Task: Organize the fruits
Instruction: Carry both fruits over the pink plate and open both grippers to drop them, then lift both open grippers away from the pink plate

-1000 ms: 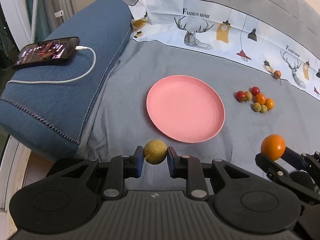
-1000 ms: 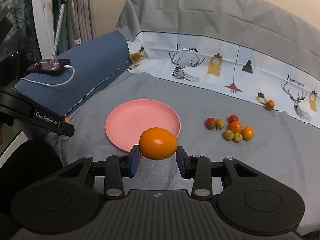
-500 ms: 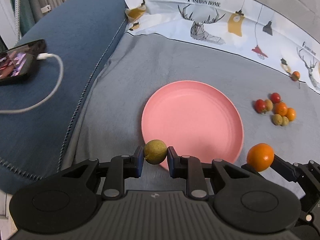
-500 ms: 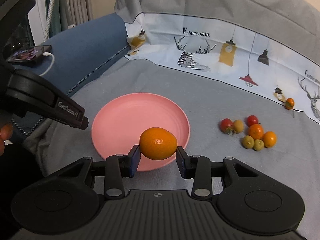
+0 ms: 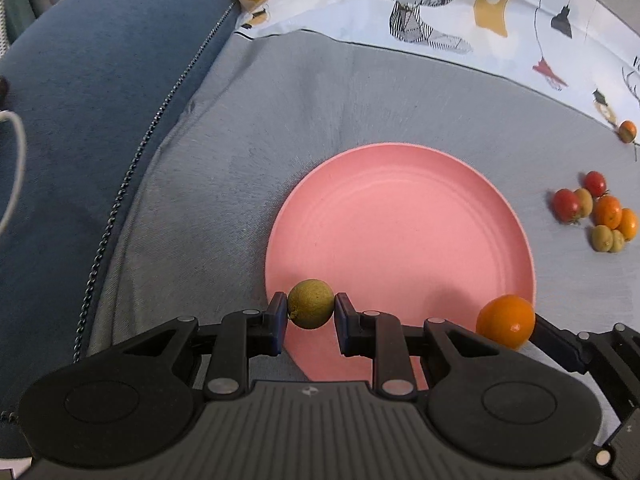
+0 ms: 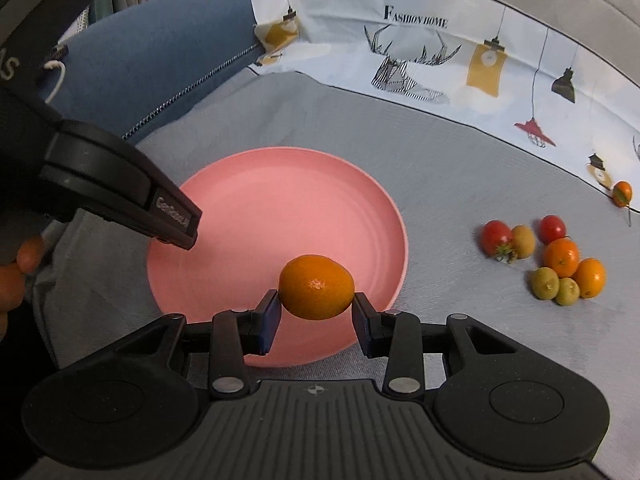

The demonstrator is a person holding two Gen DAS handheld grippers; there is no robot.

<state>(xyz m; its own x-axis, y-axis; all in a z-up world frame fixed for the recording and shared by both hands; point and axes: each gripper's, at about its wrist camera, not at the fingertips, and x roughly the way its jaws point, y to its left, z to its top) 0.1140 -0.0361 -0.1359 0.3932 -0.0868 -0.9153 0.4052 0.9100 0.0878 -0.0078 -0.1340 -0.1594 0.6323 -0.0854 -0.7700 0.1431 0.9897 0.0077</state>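
My left gripper [image 5: 311,311] is shut on a small yellow-green fruit [image 5: 311,303], held over the near left rim of the pink plate [image 5: 400,240]. My right gripper [image 6: 316,304] is shut on an orange [image 6: 316,286] above the plate's [image 6: 248,216] near right part; the same orange [image 5: 506,320] shows at the plate's near right edge in the left wrist view. A heap of small fruits [image 6: 548,260], red, orange and green, lies on the grey cloth right of the plate; the heap [image 5: 596,212] also appears in the left wrist view. The plate holds nothing.
A single small orange fruit [image 6: 622,193] lies farther right by the printed cloth border. A blue cushion [image 5: 80,100] with a white cable [image 5: 16,168] rises to the left. The left gripper's body [image 6: 120,184] crosses the right wrist view over the plate's left side.
Both grippers have moved forward and down toward the plate, each keeping its fruit. The plate now looms larger and the phone on the cushion has left view.
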